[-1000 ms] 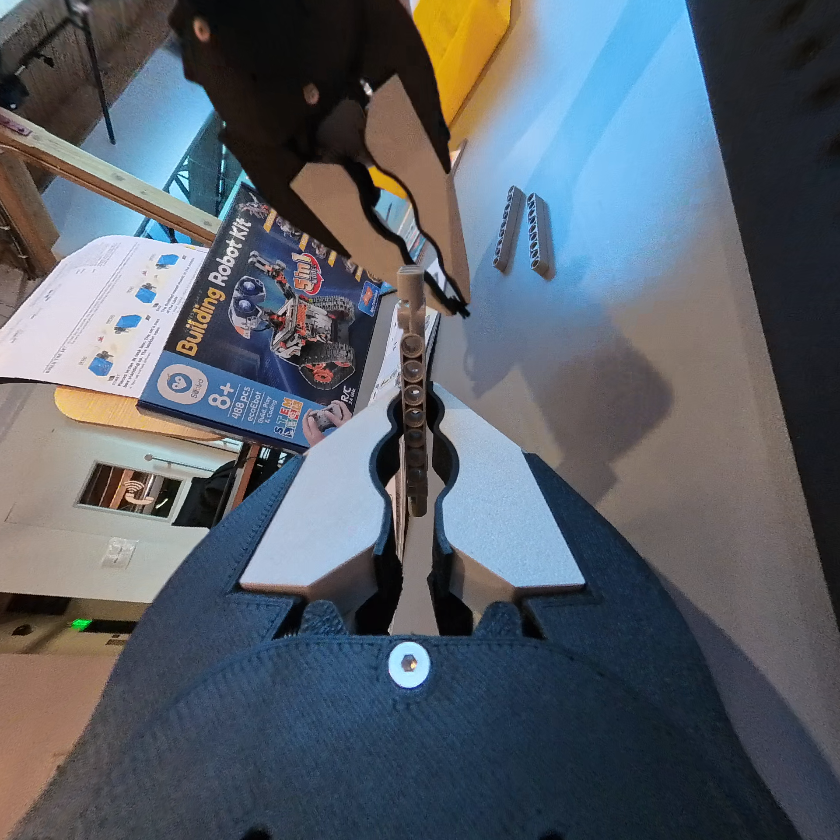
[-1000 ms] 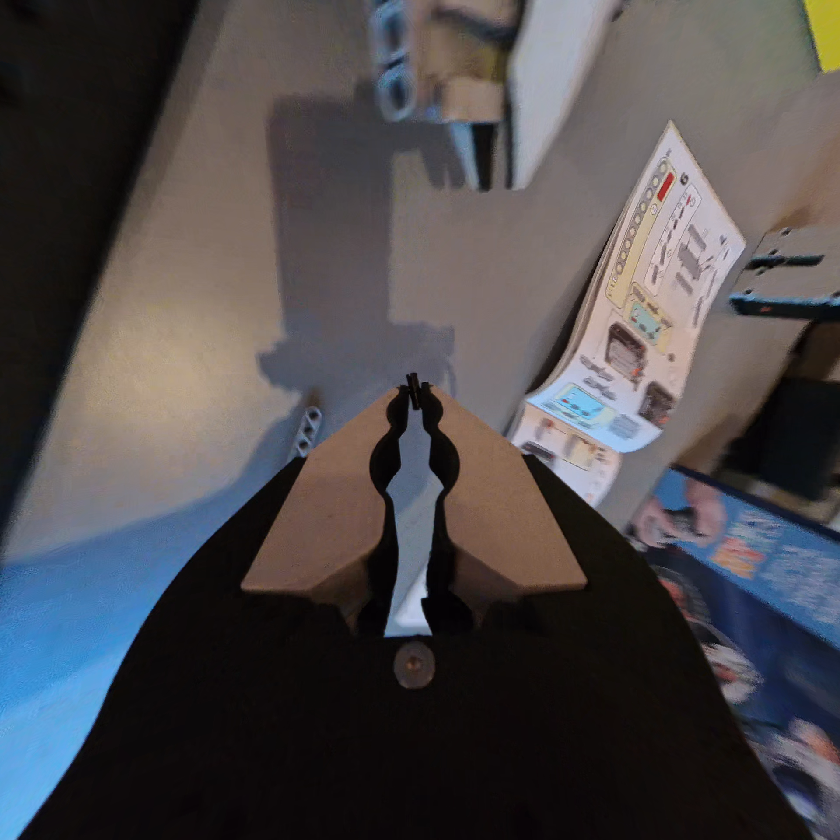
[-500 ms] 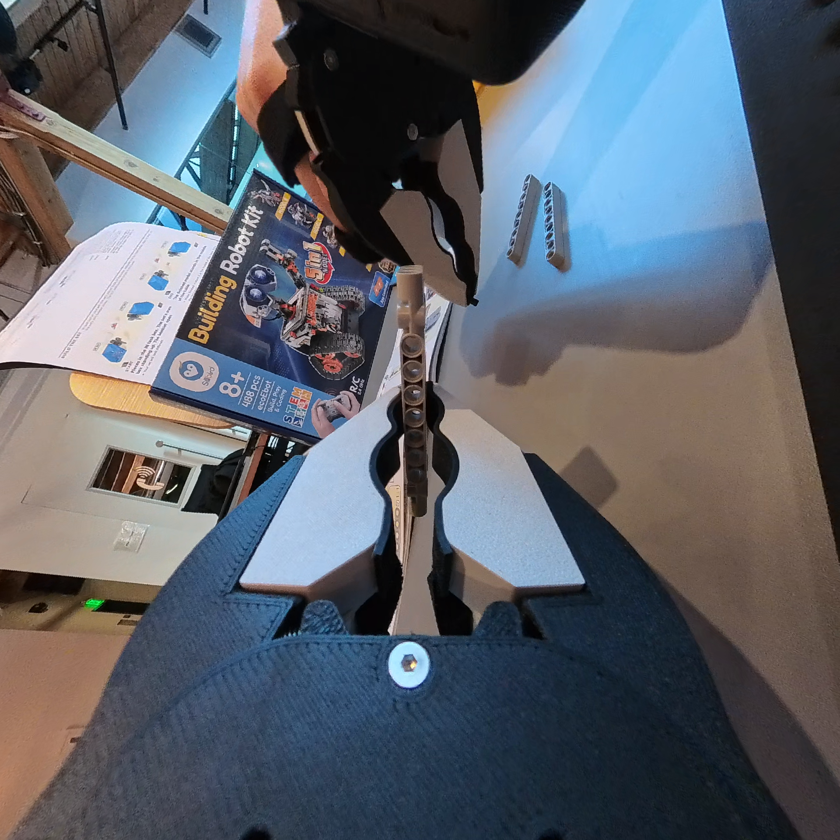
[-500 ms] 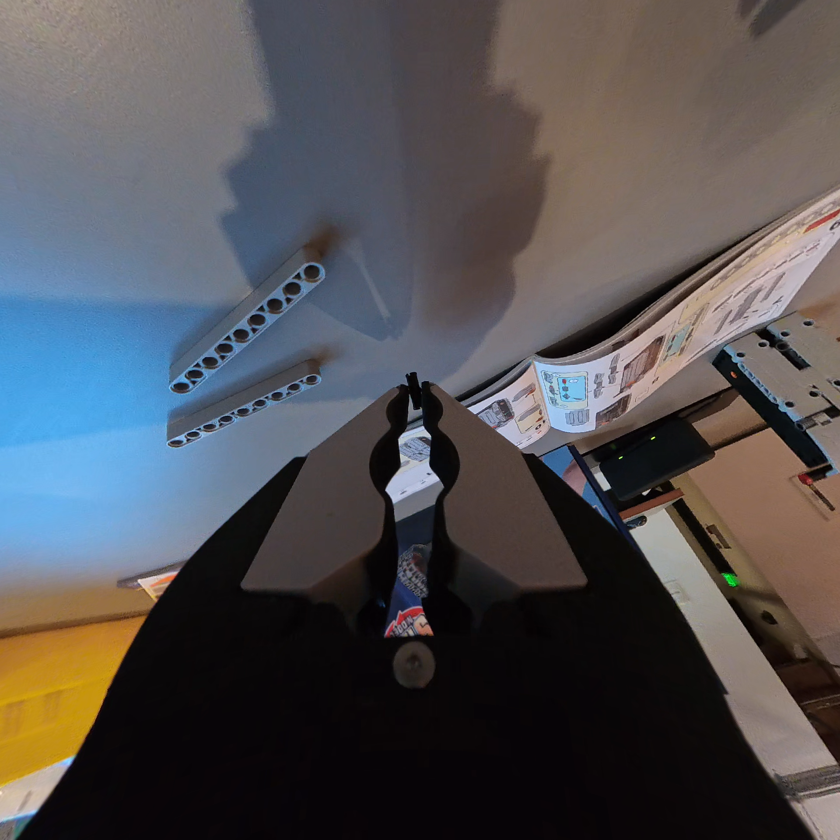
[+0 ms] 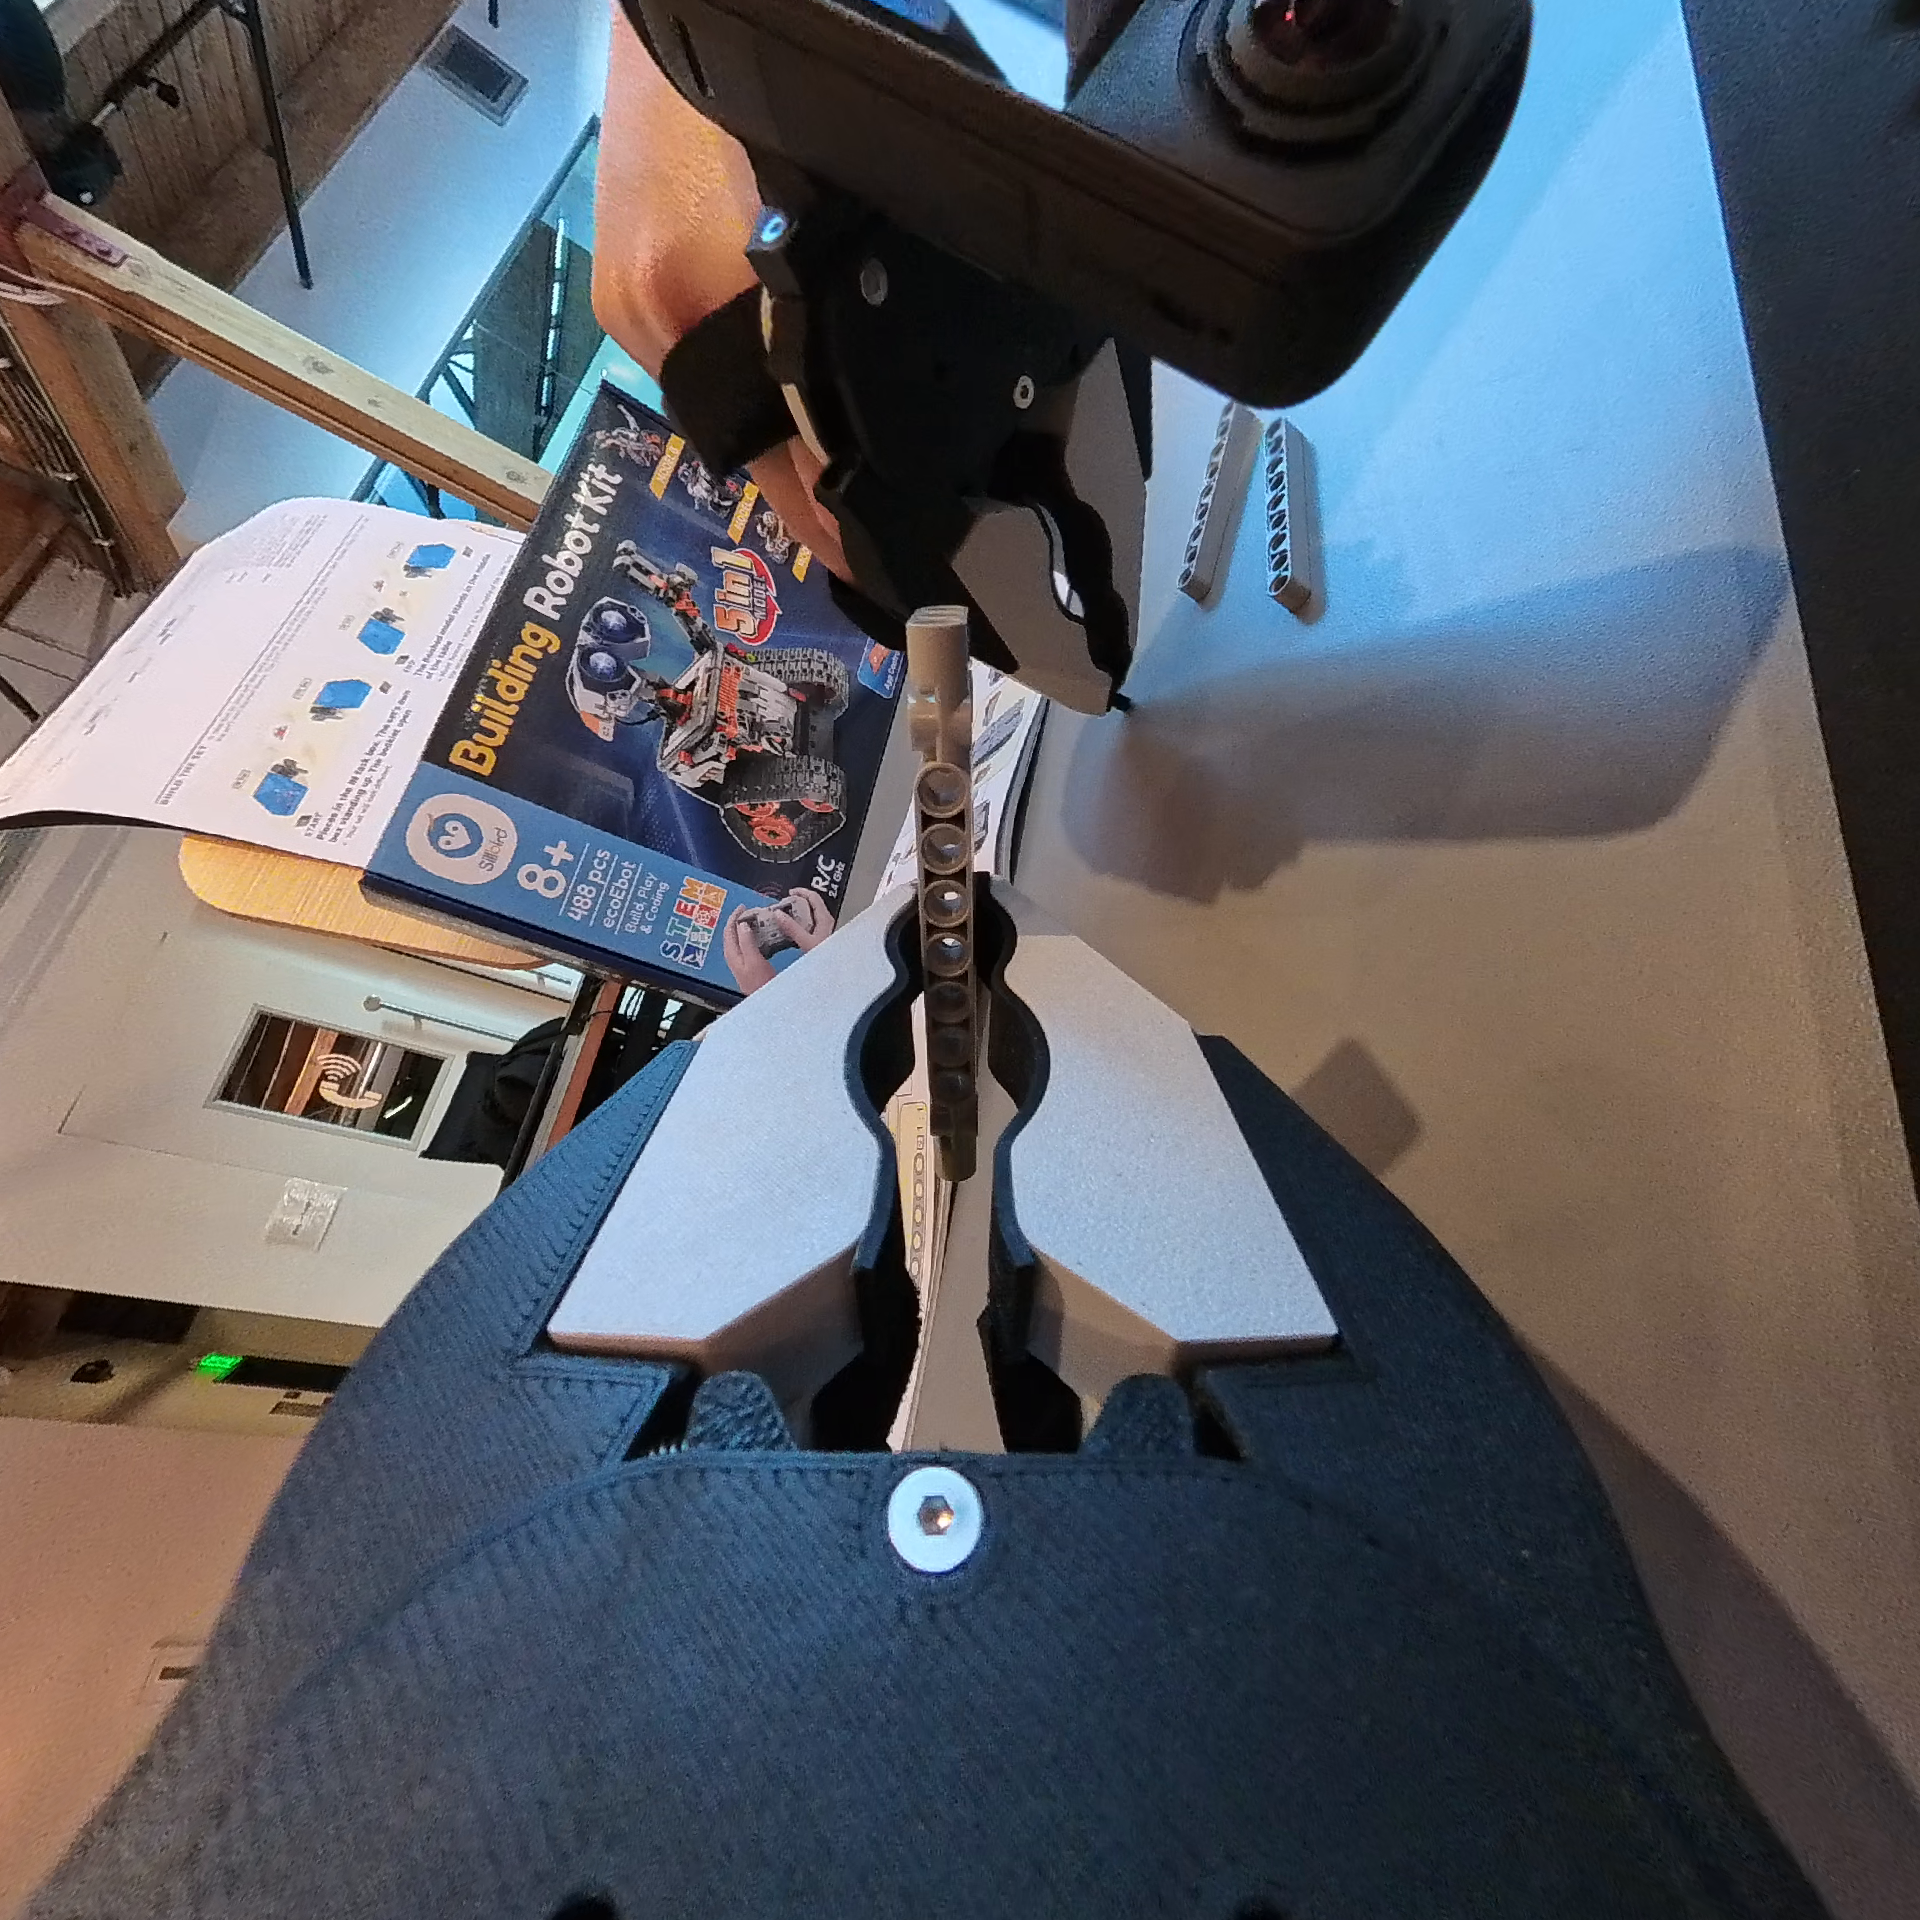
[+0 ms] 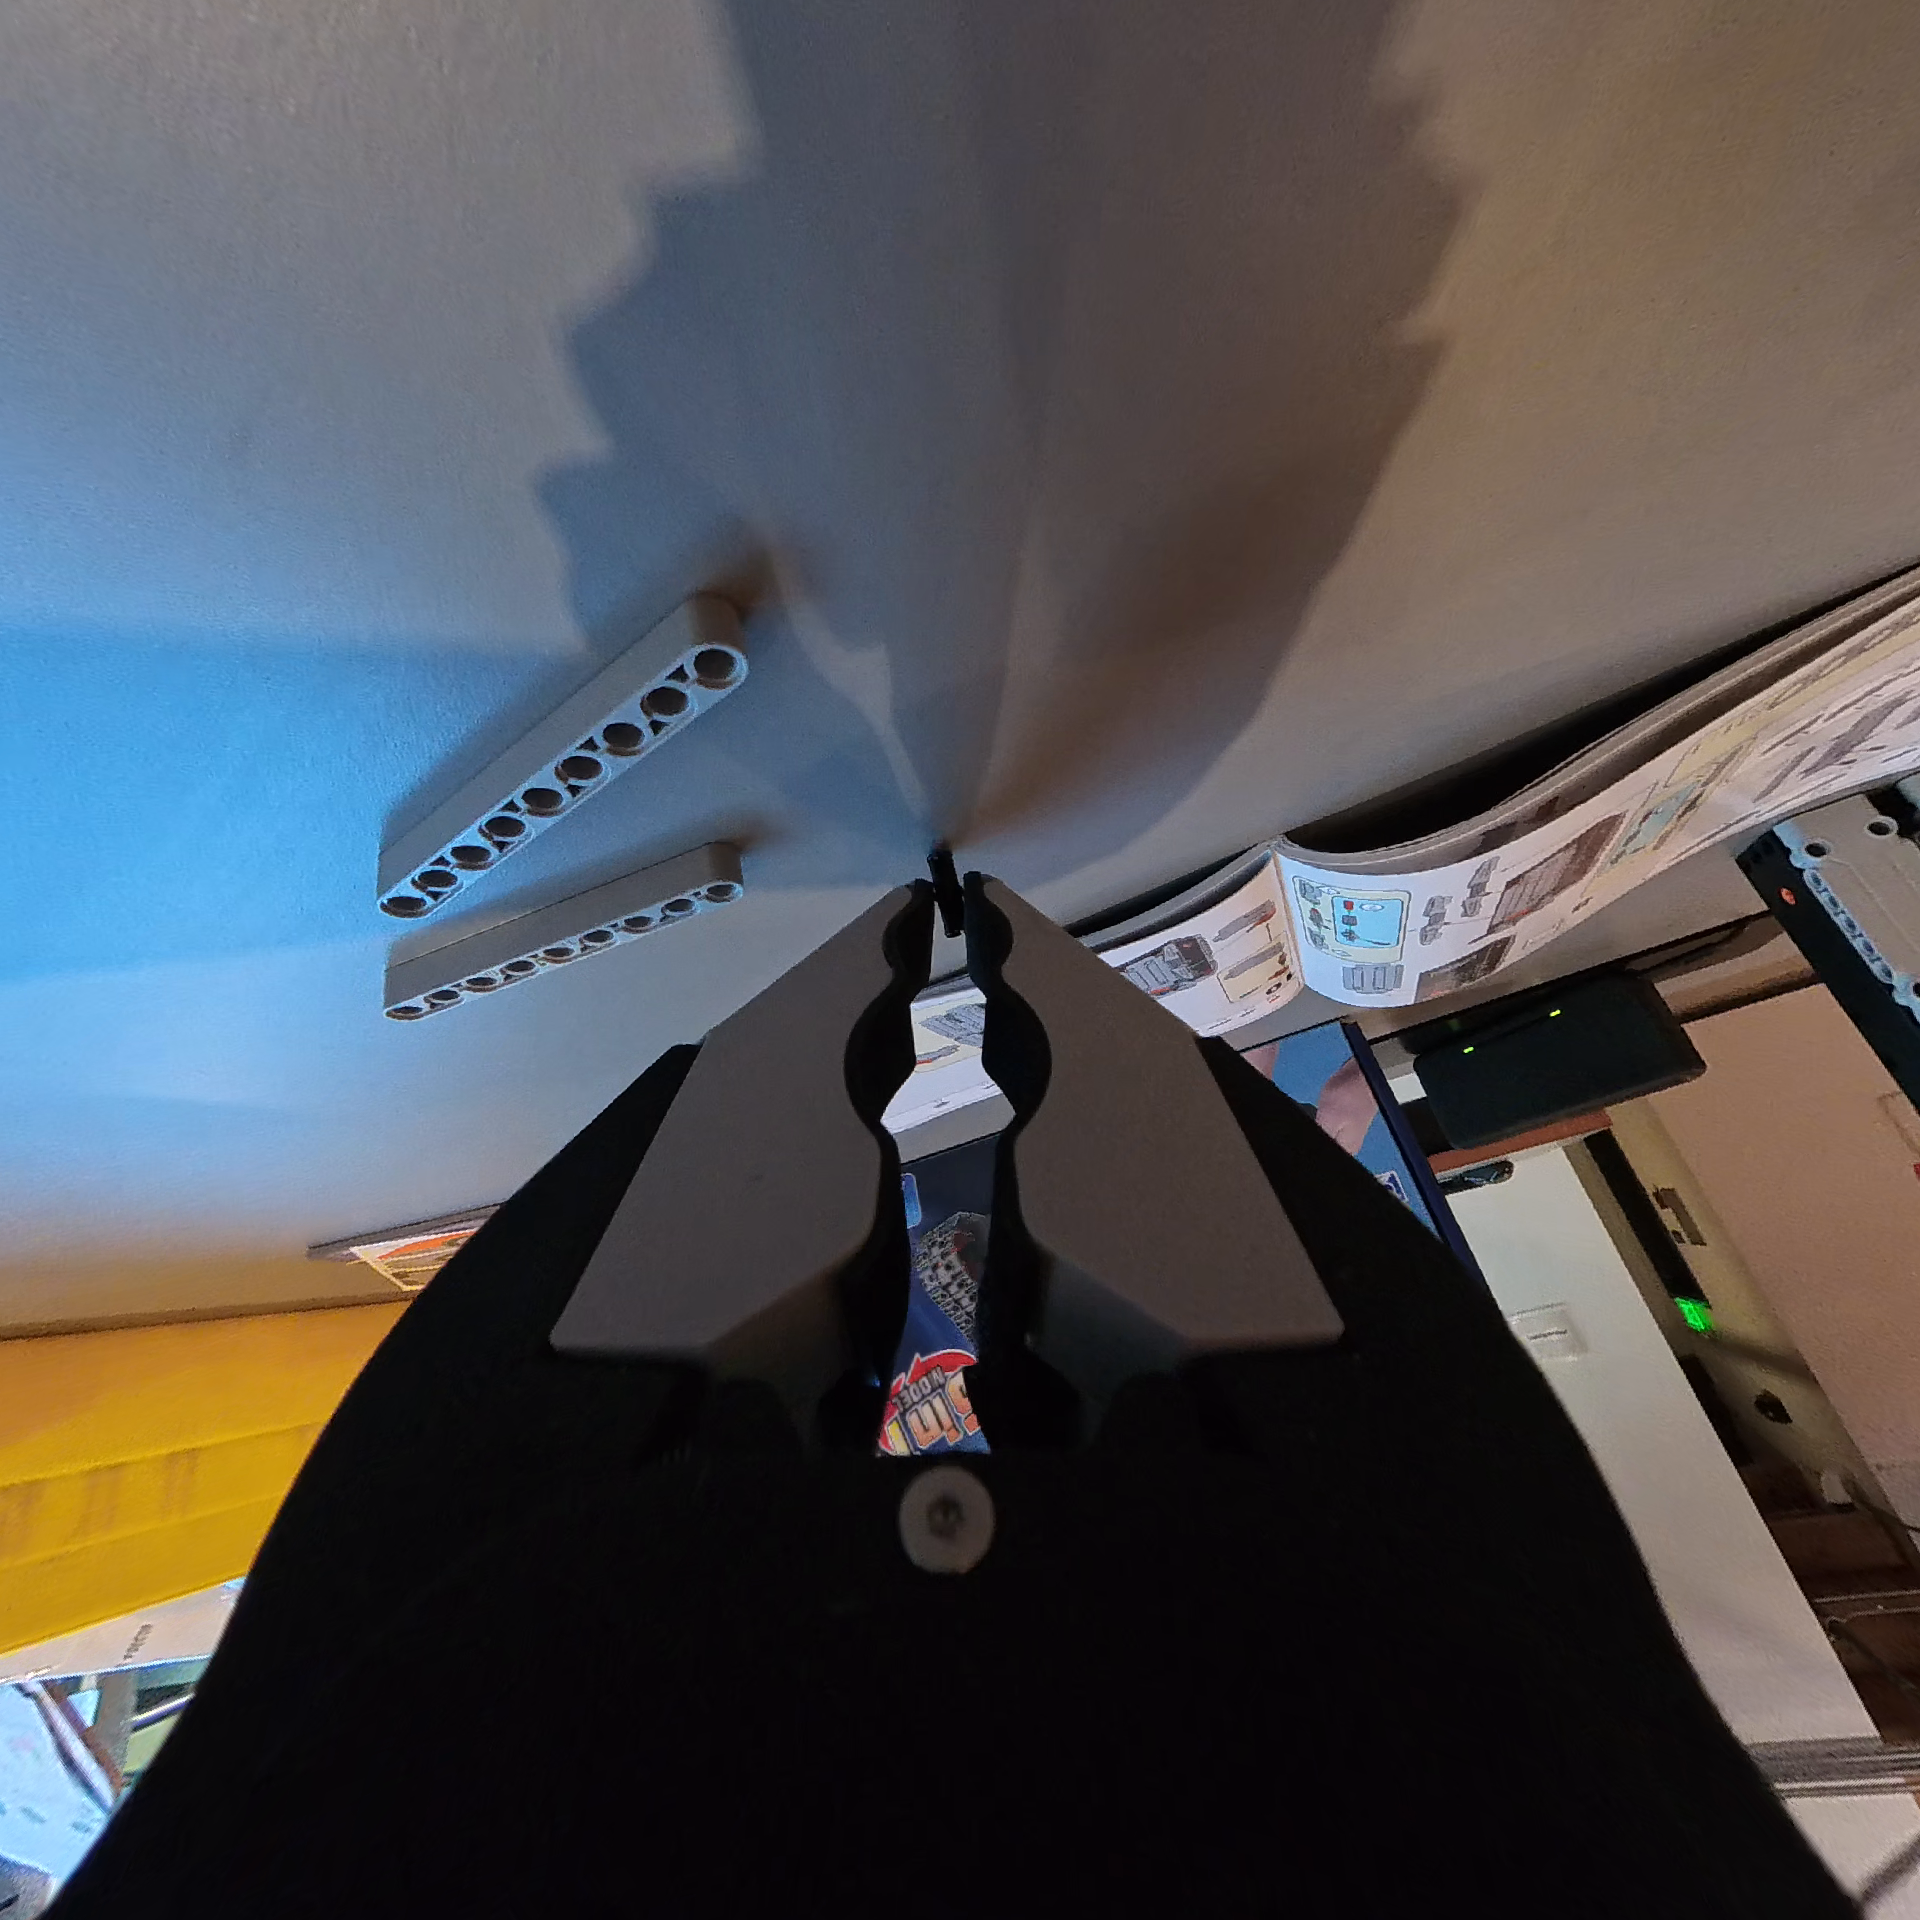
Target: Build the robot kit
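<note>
My left gripper (image 5: pixel 948 920) is shut on a grey beam with a row of holes (image 5: pixel 943 831). The beam sticks out forward and carries a tan connector (image 5: pixel 938 655) at its far end. My right gripper (image 6: pixel 943 906) is shut on a small black pin (image 6: pixel 942 871) at its fingertips, close above the grey table (image 6: pixel 1039 364). In the left wrist view the right gripper (image 5: pixel 1101 665) hangs just beyond and right of the beam's far end, with a person's hand (image 5: pixel 665 249) behind it.
Two grey holed beams (image 6: pixel 566 774) (image 6: pixel 566 951) lie side by side on the table; they also show in the left wrist view (image 5: pixel 1252 514). An open instruction booklet (image 6: pixel 1455 914), a blue kit box (image 5: pixel 644 717), a printed sheet (image 5: pixel 239 665) and a yellow bin (image 6: pixel 156 1455) lie around. The gap from one gripper's tips to the other's is roughly 15 cm.
My right gripper has swung round and come closer to the table and to the beam's far end, still holding the pin. My left gripper has kept the beam nearly still.
</note>
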